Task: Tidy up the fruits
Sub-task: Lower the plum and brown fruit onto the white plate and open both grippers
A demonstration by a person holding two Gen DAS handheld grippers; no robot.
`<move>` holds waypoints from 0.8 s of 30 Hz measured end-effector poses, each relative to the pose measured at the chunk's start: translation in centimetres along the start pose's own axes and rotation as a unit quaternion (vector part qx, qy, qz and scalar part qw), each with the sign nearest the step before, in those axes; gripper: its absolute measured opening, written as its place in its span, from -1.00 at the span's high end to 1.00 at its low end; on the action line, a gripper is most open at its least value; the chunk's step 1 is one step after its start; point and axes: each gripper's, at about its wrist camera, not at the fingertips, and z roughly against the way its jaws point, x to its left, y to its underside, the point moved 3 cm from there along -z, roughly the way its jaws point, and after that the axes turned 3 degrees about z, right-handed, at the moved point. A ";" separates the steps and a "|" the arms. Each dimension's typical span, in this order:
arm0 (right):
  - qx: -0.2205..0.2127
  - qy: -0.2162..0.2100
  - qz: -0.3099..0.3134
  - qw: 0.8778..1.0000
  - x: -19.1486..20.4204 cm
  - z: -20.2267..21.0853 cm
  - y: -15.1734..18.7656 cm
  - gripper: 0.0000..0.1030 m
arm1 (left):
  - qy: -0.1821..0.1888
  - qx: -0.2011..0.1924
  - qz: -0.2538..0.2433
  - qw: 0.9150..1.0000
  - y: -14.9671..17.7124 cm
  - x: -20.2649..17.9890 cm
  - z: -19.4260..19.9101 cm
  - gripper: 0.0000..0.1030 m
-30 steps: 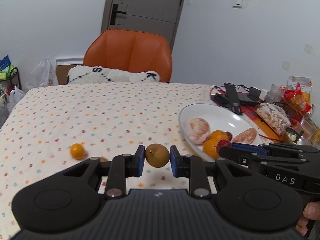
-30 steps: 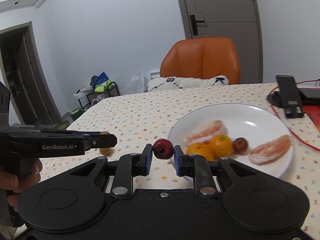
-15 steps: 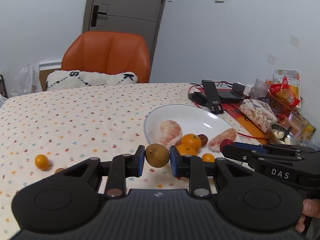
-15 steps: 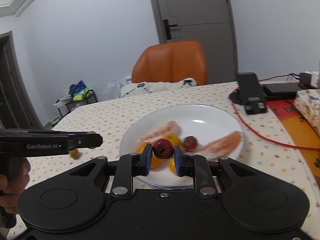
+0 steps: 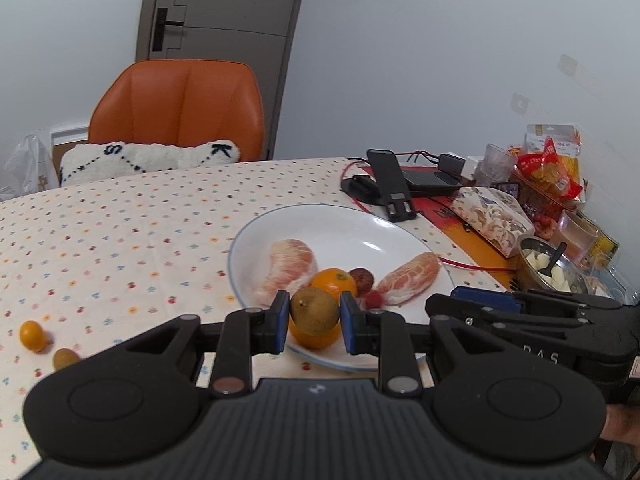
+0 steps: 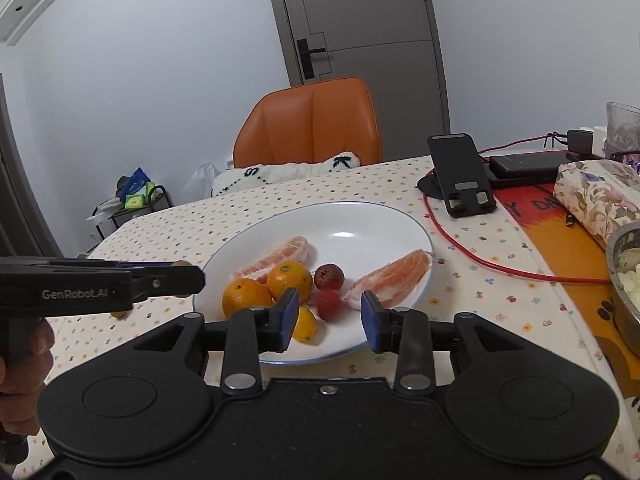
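Nearest in the left wrist view, the left hand-held gripper (image 5: 315, 322) pinches a small brown fruit (image 5: 315, 310) between its blue pads, hovering at the 6 o'clock rim of the white plate (image 5: 340, 220); carried this way, it looks ready to be set down among the fruit already gathered there. The right hand-held gripper (image 6: 329, 320) stands wide and holds nothing, with a red bumpy fruit (image 6: 329, 305) lying on the plate between its spread pads, probably just delivered.

Further in, two mandarins (image 6: 289, 280), a darker red fruit (image 6: 329, 276) and two peeled citrus segments (image 6: 400, 276) fill the plate's middle, grouped by the sorting.

Only the left view shows what remains: a small orange fruit (image 5: 33, 334) and a brown one (image 5: 66, 358) on the table (image 5: 120, 220) at 9 o'clock of the plate. Only the right view shows a small orange fruit (image 6: 305, 324) at the plate's near edge. An orange chair (image 5: 180, 112) stands farthest back.
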 end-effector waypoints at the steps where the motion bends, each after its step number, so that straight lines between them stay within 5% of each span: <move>1: 0.001 0.000 0.001 1.000 0.0 0.1 0.1 0.31 | 0.002 0.001 -0.001 1.000 0.0 -0.2 -0.2 0.52; 12: 0.004 -0.007 -0.005 1.000 -0.4 0.2 0.4 0.14 | 0.016 -0.007 -0.007 1.000 -0.2 -1.6 -1.2 0.42; 24: 0.008 -0.025 0.004 1.000 1.1 -0.5 0.5 0.09 | -0.022 -0.003 0.019 1.000 -0.3 1.5 0.3 0.28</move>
